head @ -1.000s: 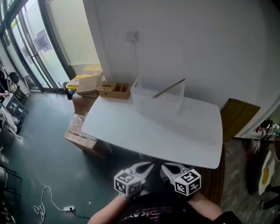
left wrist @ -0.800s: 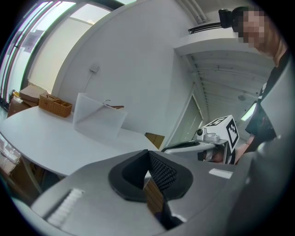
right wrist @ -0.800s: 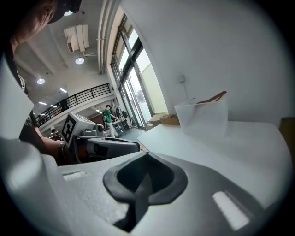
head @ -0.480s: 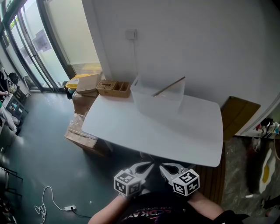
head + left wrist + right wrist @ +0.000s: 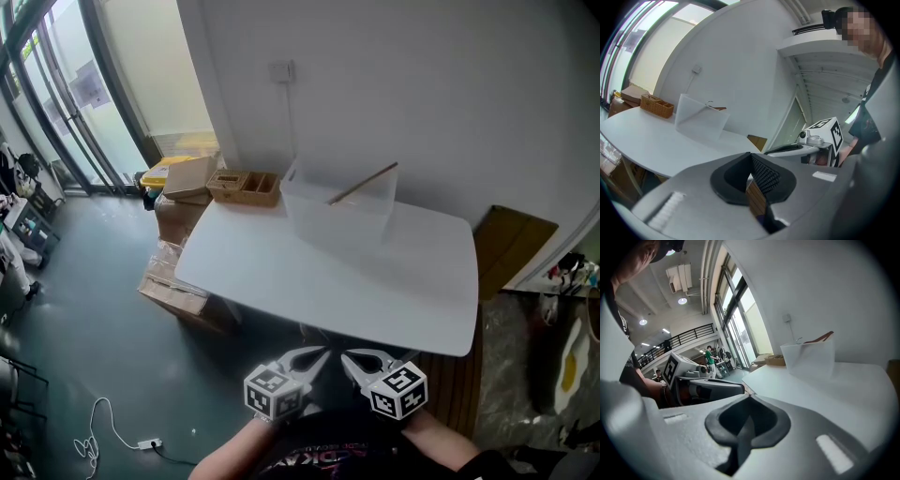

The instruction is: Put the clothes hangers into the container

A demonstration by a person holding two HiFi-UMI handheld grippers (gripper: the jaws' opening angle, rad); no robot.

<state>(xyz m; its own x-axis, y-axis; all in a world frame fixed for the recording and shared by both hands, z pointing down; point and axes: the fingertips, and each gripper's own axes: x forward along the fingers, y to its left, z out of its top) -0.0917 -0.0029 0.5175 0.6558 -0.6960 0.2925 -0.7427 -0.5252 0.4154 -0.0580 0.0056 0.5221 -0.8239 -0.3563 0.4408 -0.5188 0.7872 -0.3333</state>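
Left gripper (image 5: pixel 312 358) and right gripper (image 5: pixel 360 362) are clenched on nothing, side by side; well ahead of them, across the table (image 5: pixel 281 272), the container (image 5: pixel 339 217) holds one leaning hanger (image 5: pixel 363 186); no loose hangers show, so the task looks finished.

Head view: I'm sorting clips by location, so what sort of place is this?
Probably an office or workshop building, not a home: a floor-to-ceiling glass wall, cardboard boxes stacked beside the white table, and a railed upper gallery in the right gripper view.
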